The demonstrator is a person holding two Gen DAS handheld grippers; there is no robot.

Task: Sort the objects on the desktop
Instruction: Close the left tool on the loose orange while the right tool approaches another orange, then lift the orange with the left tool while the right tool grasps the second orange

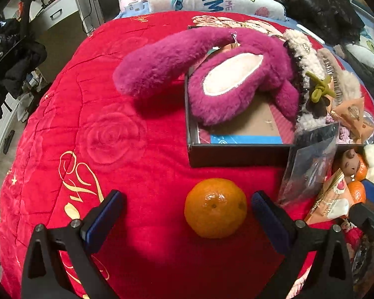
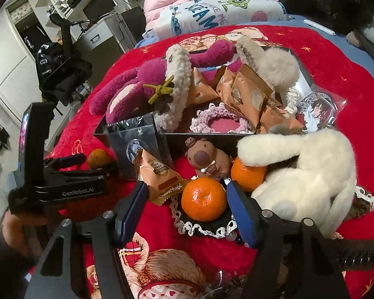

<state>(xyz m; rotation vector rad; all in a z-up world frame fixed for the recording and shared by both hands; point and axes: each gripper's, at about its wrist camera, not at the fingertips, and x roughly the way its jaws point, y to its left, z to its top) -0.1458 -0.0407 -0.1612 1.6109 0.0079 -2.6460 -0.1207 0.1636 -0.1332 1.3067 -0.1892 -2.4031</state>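
Observation:
My left gripper (image 1: 187,214) is open, its blue pads on either side of a mandarin (image 1: 215,208) lying on the red blanket (image 1: 87,137). My right gripper (image 2: 187,204) is open around a second mandarin (image 2: 204,198) that sits on a black lace-edged doily (image 2: 207,226); its right pad is close to the fruit. A third mandarin (image 2: 248,173) lies against a white plush (image 2: 304,182). A dark box (image 1: 236,154) holds a magenta plush (image 1: 224,79), snack packets (image 2: 246,92) and knitted items. The left gripper also shows in the right wrist view (image 2: 69,172).
A capybara figure (image 2: 204,159), a snack packet (image 2: 159,177) and a clear plastic bag (image 2: 137,144) lie in front of the box. A printed pillow (image 2: 212,12) and a black coat (image 1: 324,7) lie behind it. Shelves and a desk (image 2: 87,12) stand at the far left.

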